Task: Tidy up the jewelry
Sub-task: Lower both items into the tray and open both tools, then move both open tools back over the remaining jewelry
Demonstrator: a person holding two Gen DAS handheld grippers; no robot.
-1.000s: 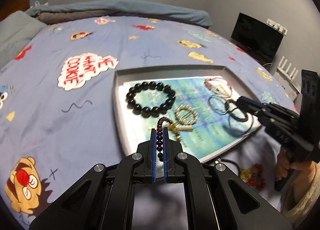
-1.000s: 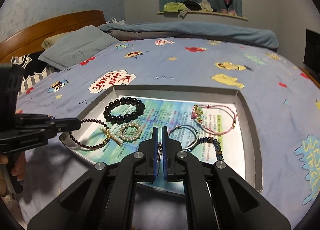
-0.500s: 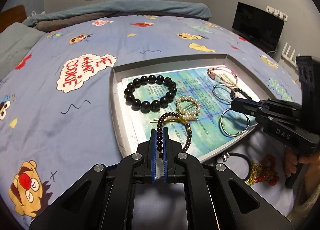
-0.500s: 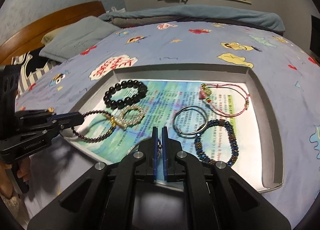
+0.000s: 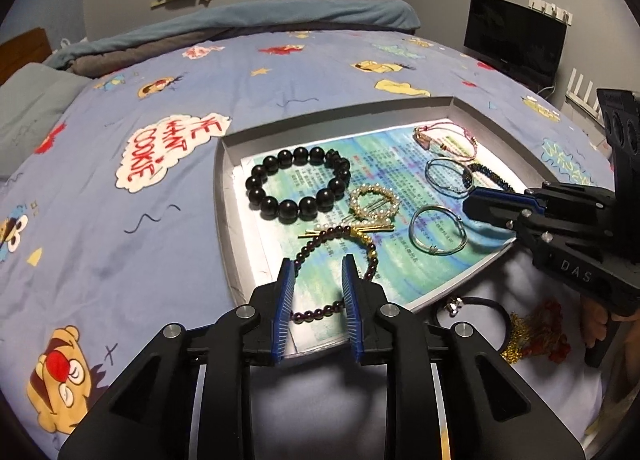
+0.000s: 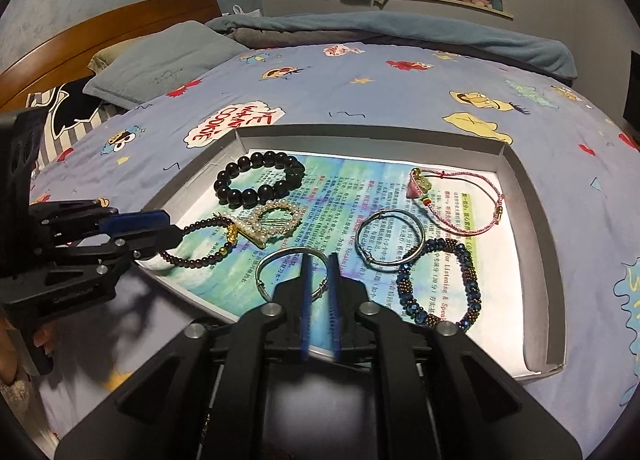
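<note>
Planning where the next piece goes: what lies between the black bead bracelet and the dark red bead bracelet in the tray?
The pearl hair clip lies between black bead bracelet and dark red bead bracelet, seen in both views.

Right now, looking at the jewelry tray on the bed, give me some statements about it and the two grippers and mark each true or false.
1. The left gripper is open, its fingers either side of the garnet bracelet. True.
2. The black bead bracelet lies outside the tray. False: it lies inside, at the far left corner.
3. Two silver bangles lie in the tray. True.
4. The right gripper grips the blue bead bracelet. False: its fingers are a little apart over a silver bangle, holding nothing.
5. A hair tie lies outside the tray. True.
</note>
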